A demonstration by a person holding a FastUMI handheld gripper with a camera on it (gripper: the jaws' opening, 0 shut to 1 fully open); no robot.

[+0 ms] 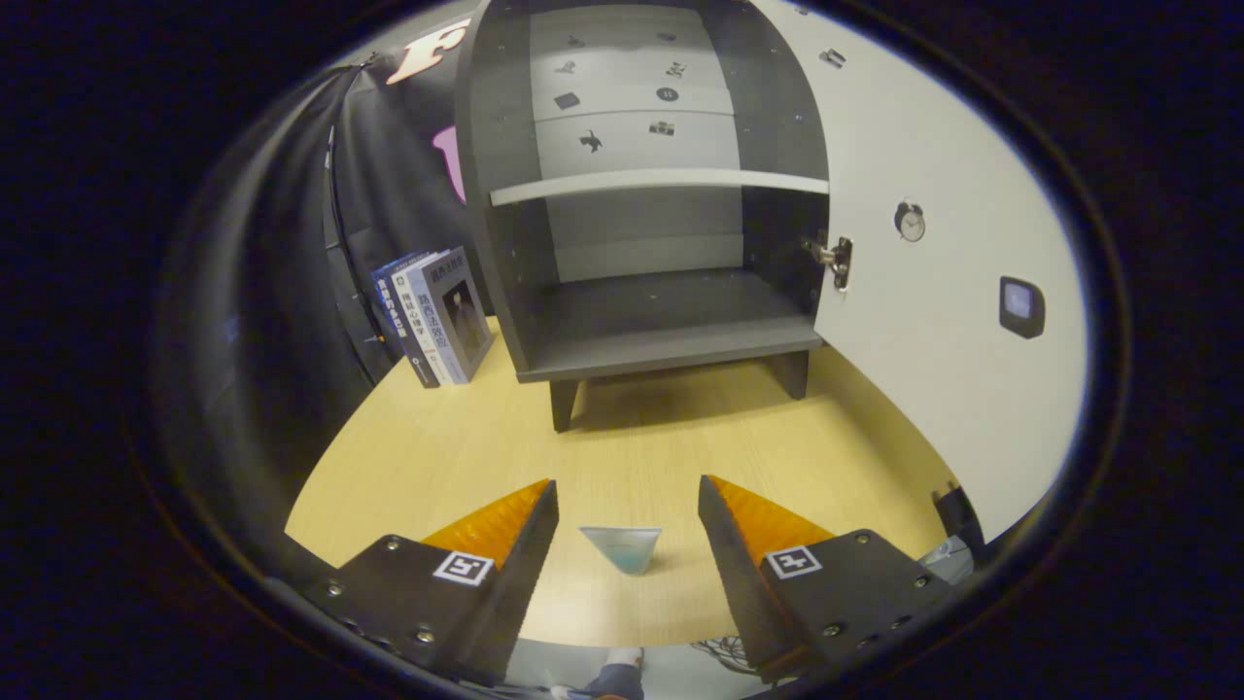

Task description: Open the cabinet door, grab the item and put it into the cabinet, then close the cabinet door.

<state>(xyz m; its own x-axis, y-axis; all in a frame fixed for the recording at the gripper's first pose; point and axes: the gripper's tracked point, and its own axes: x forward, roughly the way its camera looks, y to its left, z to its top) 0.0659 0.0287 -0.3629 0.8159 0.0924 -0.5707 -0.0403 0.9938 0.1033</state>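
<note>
A small dark grey cabinet (pixel 671 335) stands on the wooden table beyond my fingers. Its white door (pixel 933 321) is swung wide open to the right, hinged by a metal hinge (pixel 834 258). Inside I see a bare bottom compartment and a pale shelf (pixel 661 183) above it. My gripper (pixel 628 501) is open, fingers spread wide, hovering over the table. A small pale blue-white item (pixel 622 546) lies on the table between the fingers, a bit behind the tips, touched by neither.
A few books (pixel 434 316) lean upright against the cabinet's left side. The light wooden tabletop (pixel 632 447) stretches between me and the cabinet. The table's near edge lies just below the fingers, with floor beneath.
</note>
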